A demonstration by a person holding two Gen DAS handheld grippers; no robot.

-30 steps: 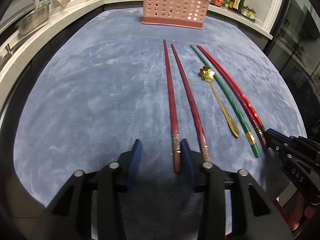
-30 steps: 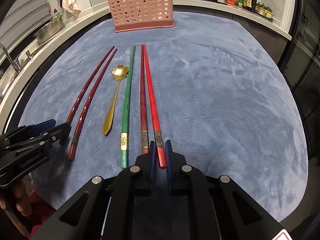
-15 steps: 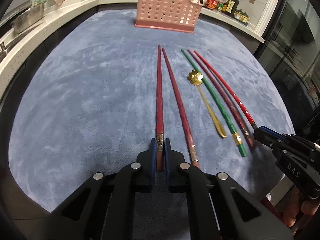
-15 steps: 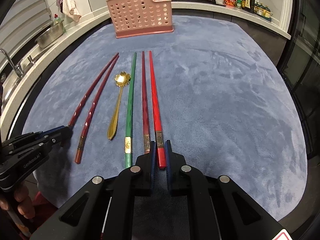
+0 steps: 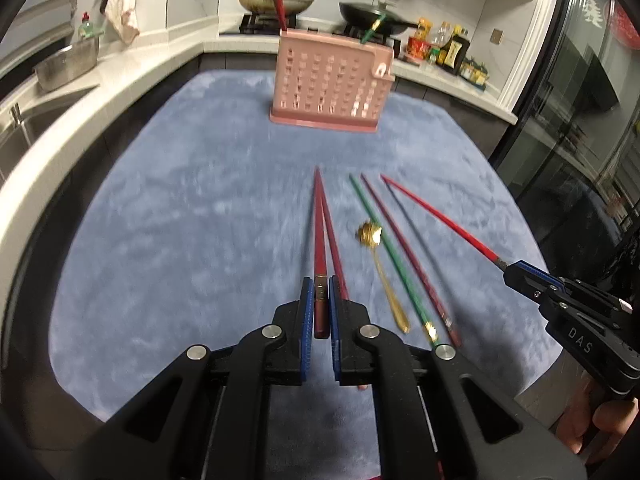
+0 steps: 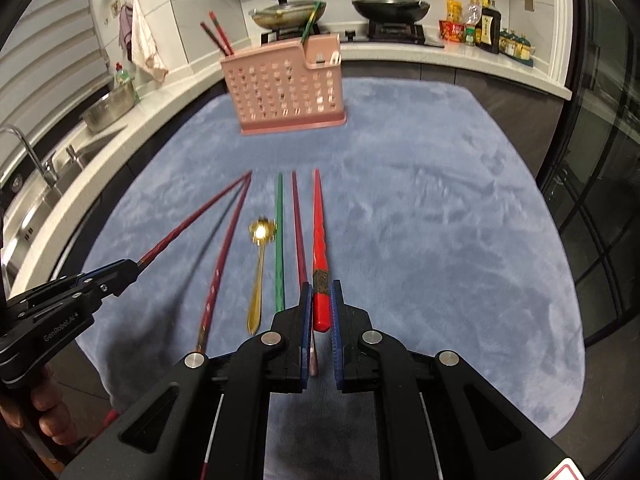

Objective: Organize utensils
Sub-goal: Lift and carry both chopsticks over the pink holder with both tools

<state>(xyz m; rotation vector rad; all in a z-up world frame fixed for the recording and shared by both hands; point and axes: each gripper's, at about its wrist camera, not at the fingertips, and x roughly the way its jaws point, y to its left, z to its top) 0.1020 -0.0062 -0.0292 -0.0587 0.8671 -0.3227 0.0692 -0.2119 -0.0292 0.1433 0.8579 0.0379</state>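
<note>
Short of the pink basket (image 5: 332,84), each tool pinches one chopstick by its butt: left tool (image 5: 319,312) dark red chopstick (image 5: 319,240), right tool (image 6: 320,312) bright red chopstick (image 6: 320,236). Such end grips may let tips swing, missing the basket's slots.

Kitchen with a pale L-shaped counter (image 6: 460,54) under white tiled walls (image 6: 176,8), a steel sink and tap (image 6: 24,152) at left, pans on a hob (image 6: 392,8), bottles (image 6: 486,26) beside it, dark glass doors (image 6: 600,160) at right, and a hanging cloth (image 6: 142,40).
</note>
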